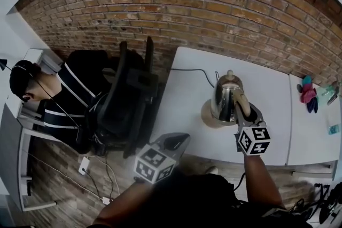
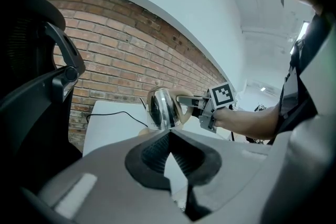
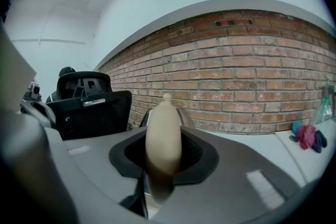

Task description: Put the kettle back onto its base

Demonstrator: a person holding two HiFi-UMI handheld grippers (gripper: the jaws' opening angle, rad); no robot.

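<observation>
Head view showed the left gripper (image 1: 179, 140) nearest, at the near edge of the white table (image 1: 187, 109). Its jaws were closed tip to tip and held nothing; in the left gripper view the dark pads (image 2: 157, 152) met at their far ends with only bare tabletop showing behind them. To its right, a little farther in, the right gripper (image 1: 243, 108) reached over the table from a bare forearm (image 1: 262, 179), its marker cube facing up. Its jaws were clamped on the beige handle (image 3: 164, 134) of the kettle (image 1: 224, 94); in the right gripper view that handle filled the gap between the pads, standing upright.

The kettle, shiny metal with a beige knob on its lid, was upright near the middle of the table. The round tan base (image 1: 207, 115) showed from beneath it at its lower left side, so the kettle was over the base, though whether it rested fully on it or was just above it could not be told. A black cord (image 1: 192, 70) ran from behind the kettle across the tabletop to the table's far left corner.

Left of the table stood a black office chair (image 1: 128, 99), and beyond it a seated person (image 1: 59, 99) in a dark striped top. On a second white surface (image 1: 315, 136) to the right lay small pink and blue things (image 1: 309, 94), too small to identify. A brick wall (image 1: 187, 2) closed off the back.
</observation>
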